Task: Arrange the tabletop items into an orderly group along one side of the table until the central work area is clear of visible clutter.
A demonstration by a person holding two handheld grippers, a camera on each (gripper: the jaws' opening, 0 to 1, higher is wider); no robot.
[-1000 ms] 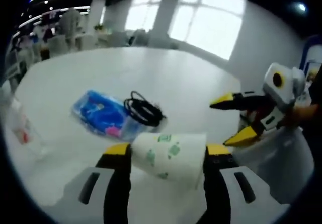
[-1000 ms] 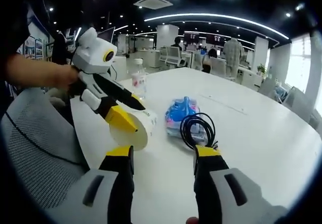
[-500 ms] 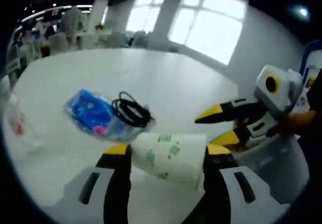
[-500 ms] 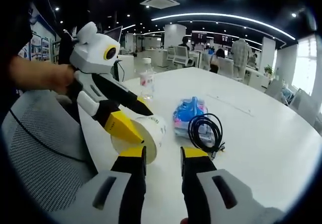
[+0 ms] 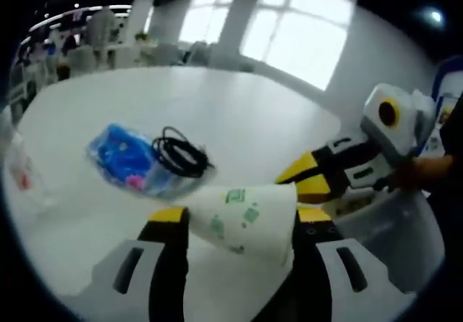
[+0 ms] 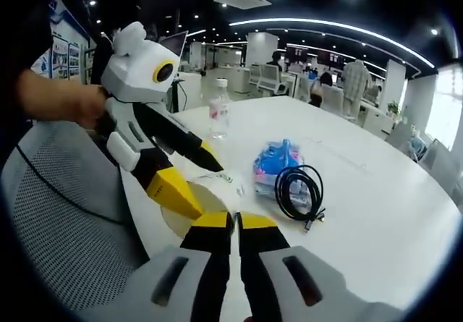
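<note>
- Left gripper point(image 5: 235, 217): jaws clamped on either side of a paper roll point(image 5: 242, 221), white with green print, held above the near edge of the worktop point(image 5: 239, 112). In the right gripper view the same gripper point(image 6: 192, 184) enters from the left, a hand point(image 6: 79, 105) behind it; the roll point(image 6: 199, 202) is partly covered by its yellow tip.
- Right gripper point(image 6: 236, 221): jaws pressed together with nothing visible between them, tips just in front of the roll's round end. In the left gripper view it point(image 5: 304, 181) comes in from the right, yellow tips at the roll's far end; whether they touch it cannot be told.
- Blue packet point(image 5: 126, 159): lying on the worktop; print blurred, contents unreadable.
- Black cable point(image 5: 177, 163): coiled, lying partly on the packet.
- Bottle point(image 6: 218, 112): clear, upright, further back on the worktop; at the left edge of the left gripper view it is cut off and blurred.
- Chair point(image 6: 65, 213): grey mesh, beside the worktop, partly out of view.
</note>
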